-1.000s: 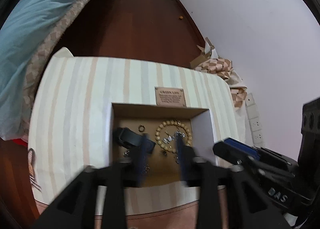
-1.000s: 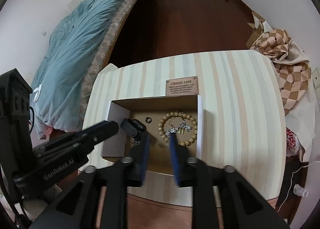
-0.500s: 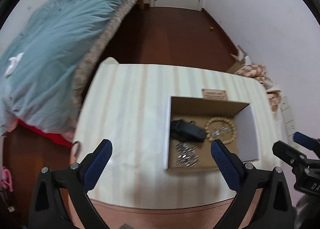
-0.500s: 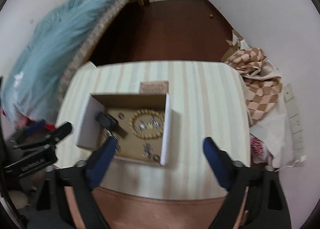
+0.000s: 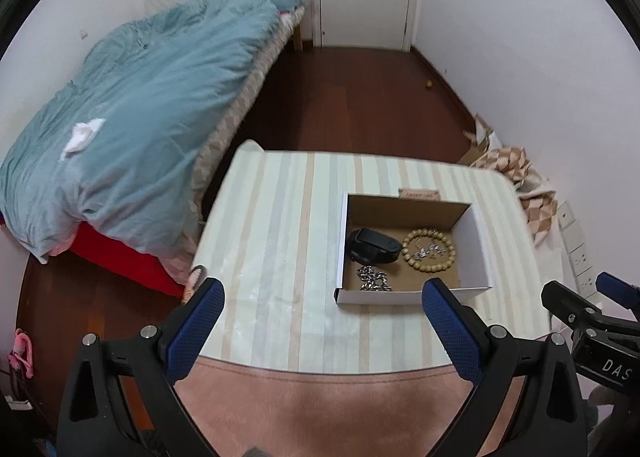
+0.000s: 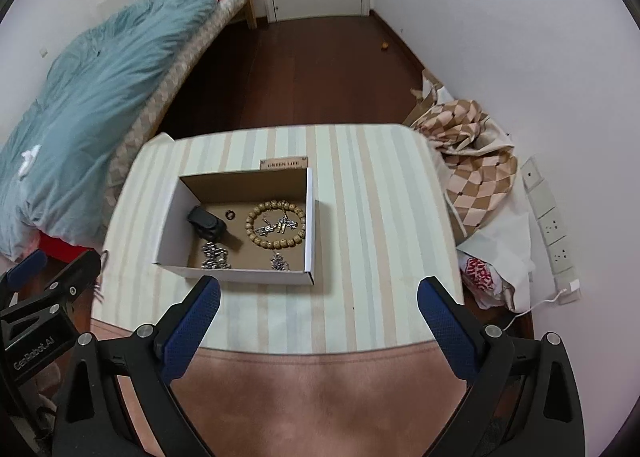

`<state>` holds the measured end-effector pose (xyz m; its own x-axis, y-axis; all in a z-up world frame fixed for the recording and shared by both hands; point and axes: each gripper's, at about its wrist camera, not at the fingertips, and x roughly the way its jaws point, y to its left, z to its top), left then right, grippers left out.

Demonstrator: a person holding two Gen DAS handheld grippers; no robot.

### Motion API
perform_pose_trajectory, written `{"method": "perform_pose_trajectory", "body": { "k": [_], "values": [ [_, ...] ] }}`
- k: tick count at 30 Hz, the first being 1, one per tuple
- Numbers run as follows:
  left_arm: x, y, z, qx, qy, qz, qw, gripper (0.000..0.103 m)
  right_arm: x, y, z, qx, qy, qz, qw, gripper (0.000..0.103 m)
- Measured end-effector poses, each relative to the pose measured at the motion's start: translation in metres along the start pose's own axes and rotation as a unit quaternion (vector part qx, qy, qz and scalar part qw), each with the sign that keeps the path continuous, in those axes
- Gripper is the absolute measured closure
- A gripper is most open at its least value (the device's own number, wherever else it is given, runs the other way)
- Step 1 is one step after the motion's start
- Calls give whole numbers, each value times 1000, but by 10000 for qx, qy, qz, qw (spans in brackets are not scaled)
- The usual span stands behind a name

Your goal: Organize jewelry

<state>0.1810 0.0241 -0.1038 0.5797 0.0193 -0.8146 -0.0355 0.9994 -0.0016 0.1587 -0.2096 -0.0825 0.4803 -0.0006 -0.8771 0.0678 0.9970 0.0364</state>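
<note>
1. Both tools hang high above the striped cloth-covered worktop. The left gripper and the right gripper each stand spread wide, blue pads well apart, nothing held between them.

2. The jewelry lies in the open white cardboard box with a brown inside, set on the far middle of the worktop. Inside it are a tan wooden bead bracelet at right, with small silver charms inside its ring, a black folded strap-like piece at left, a small dark ring between them, a silver chain at near left and a small silver pendant at near right.

3. With every piece seen lying inside the box, the task looks near its end. Whether any sorting is left cannot be told.

4. If another pick is called for, the sound course is to come straight down over one piece, close on a solid part such as the strap's body or a run of beads, and keep clear of the box walls. The loose chain would likely slip or snag the charms.

5. Writing: a small brown plaque just beyond the box's far wall reads "GREEN LIFE". The left tool's black body shows "GenRobot.AI" in the right wrist view; the right tool's shows "DAS" — cut off — in the left wrist view.
</note>
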Motion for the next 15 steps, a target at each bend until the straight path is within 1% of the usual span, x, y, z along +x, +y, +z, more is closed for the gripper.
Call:
{"method": "perform_pose_trajectory", "body": {
  "k": [5, 10, 15],
  "values": [
    [-59, 0, -11, -81, -353, -33, 9993, 2, -56, 2, -16, -22, -378, -6, 9993, 3],
    [-109, 1, -23, -75, -557, 22, 9984, 2, -121, 2, -32, -40, -806, 14, 9967, 3],
    [-158, 3, -31, 2, -750, -20, 9972, 2, -176, -1, -48, -8, -1112, 48, 9938, 3]
  ]
}}
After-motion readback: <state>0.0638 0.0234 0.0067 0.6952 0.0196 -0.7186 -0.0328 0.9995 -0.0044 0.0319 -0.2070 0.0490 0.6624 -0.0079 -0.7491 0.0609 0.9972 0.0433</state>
